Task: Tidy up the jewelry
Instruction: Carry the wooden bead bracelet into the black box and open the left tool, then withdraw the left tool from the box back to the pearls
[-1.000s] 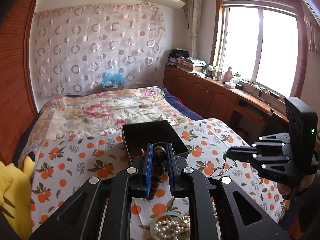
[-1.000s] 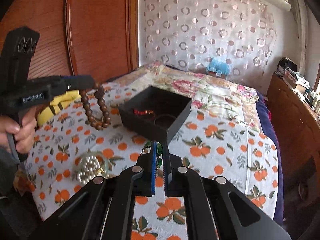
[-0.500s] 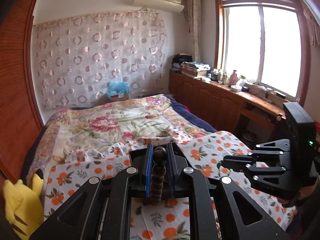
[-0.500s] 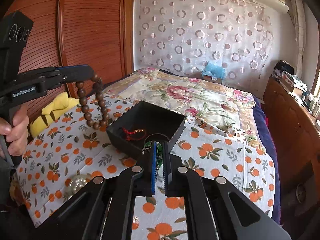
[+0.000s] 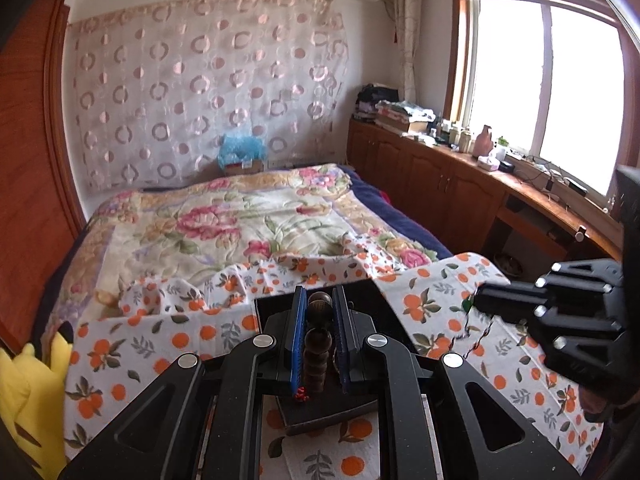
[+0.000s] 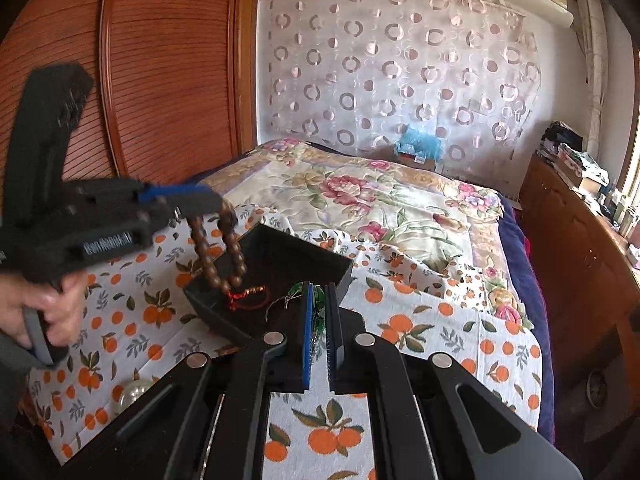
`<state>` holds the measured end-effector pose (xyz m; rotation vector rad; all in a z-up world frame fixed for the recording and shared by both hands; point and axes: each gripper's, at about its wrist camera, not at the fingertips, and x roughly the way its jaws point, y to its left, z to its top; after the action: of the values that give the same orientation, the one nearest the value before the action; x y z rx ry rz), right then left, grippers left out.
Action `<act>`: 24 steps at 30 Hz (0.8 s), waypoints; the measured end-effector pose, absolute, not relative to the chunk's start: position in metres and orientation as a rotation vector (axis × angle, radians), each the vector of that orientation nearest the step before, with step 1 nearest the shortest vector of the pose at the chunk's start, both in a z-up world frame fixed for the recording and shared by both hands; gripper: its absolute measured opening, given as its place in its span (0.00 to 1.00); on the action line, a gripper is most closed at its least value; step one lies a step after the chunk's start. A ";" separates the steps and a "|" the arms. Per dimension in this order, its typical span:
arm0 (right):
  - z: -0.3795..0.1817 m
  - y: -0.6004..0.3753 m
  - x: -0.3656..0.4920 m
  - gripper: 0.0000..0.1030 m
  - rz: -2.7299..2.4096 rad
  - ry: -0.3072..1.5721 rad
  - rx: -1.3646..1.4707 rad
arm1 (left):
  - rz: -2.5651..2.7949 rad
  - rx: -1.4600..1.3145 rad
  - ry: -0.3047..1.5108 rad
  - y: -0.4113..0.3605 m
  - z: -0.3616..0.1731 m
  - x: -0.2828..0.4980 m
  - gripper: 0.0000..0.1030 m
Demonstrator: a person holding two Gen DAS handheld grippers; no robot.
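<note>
Jaws of left gripper [image 5: 319, 310] pinch dark brown bead bracelet [image 6: 224, 248], hanging looped.

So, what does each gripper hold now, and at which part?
The left gripper pinches the wooden bead bracelet at its top beads, loop hanging over the black box. The right gripper pinches a green pendant; exact part is hidden.

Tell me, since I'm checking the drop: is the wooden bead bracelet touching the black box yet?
Cannot tell. In the right wrist view the bracelet hangs from the left gripper, its lowest beads overlapping the black box front rim.
</note>
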<state>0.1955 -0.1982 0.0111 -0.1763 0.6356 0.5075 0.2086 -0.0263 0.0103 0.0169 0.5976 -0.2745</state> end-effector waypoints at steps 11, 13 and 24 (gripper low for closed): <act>0.010 -0.186 0.222 0.06 0.516 0.625 -0.139 | -0.251 0.003 0.631 -0.014 -0.004 0.204 0.17; 0.007 -0.183 0.227 0.06 0.521 0.628 -0.132 | -0.251 0.005 0.632 -0.012 -0.006 0.196 0.26; 0.003 -0.165 0.238 0.06 0.541 0.635 -0.118 | -0.232 0.030 0.657 0.005 -0.027 0.161 0.29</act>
<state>0.2383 -0.1645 0.0035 -0.1176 0.6349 0.5406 0.1608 0.0053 -0.0265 0.0302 0.6567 -0.2319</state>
